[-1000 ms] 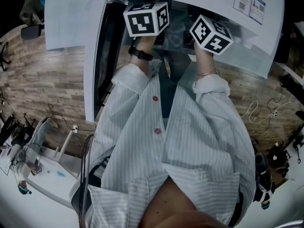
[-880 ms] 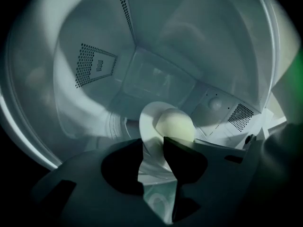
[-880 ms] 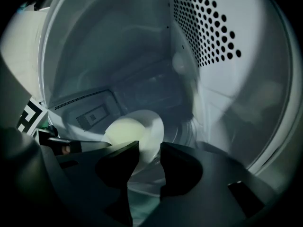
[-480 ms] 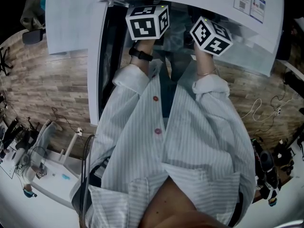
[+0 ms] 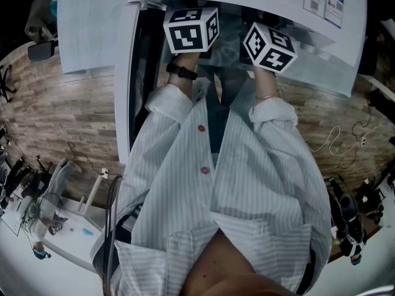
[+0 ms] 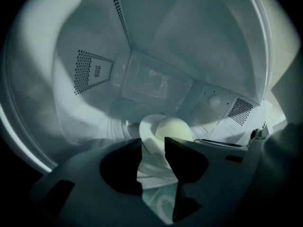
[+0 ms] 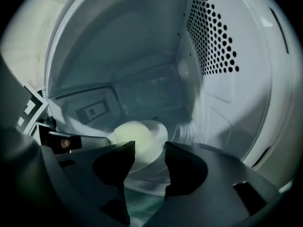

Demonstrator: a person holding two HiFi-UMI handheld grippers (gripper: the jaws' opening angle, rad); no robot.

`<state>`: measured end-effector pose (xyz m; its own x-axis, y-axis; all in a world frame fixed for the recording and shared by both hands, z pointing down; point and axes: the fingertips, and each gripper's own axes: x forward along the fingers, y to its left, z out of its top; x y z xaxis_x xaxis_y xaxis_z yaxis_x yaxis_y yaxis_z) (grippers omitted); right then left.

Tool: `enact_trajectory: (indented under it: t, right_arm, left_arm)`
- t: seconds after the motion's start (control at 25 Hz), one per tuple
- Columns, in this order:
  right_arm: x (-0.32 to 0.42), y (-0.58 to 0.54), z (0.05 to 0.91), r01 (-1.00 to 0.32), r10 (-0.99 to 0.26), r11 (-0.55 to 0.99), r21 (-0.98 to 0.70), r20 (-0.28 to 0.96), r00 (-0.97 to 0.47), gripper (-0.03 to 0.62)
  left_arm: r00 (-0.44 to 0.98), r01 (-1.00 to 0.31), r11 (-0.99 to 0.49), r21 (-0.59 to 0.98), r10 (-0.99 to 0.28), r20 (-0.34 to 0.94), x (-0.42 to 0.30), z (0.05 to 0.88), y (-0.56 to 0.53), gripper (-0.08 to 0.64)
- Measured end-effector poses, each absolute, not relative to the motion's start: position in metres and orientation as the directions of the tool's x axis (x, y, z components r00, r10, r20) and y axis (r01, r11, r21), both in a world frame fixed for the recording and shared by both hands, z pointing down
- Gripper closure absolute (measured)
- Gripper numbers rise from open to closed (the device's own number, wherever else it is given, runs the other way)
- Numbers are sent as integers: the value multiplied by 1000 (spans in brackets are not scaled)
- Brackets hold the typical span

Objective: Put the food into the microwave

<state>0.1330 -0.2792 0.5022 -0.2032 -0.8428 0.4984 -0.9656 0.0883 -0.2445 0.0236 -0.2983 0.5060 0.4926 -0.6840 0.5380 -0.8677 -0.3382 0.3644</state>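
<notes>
A pale round bun [image 6: 174, 129] lies on a white plate [image 6: 147, 132] inside the microwave cavity. My left gripper [image 6: 152, 146] holds its jaws apart, with the plate's near rim in the gap and the pads off it. From the other side, my right gripper [image 7: 149, 149] faces the same plate [image 7: 158, 137] and bun [image 7: 131, 134]. Its jaws are opening and the rim sits loose between them. In the head view only the two marker cubes show, the left cube [image 5: 191, 28] and the right cube [image 5: 269, 45], at the microwave's mouth. The jaws are hidden there.
The microwave door [image 5: 86, 23] stands swung open at the left. The perforated side walls [image 7: 210, 37] and back wall [image 6: 156, 82] close in around the plate. My striped shirt [image 5: 222, 196] fills the lower head view. The wood-pattern floor [image 5: 55, 116] carries cables and gear.
Both hands stay at the microwave's mouth. The right marker cube has rolled slightly. The head view has shifted a little.
</notes>
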Motion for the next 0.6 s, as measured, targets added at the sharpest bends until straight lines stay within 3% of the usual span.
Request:
enact_trajectory:
  t: [0.6]
  right_arm:
    - [135,-267,491,-956,-866,64,-285,460,-195,397]
  left_arm:
    - [495,-866,-351,357,-710,502,18,494,-286,414]
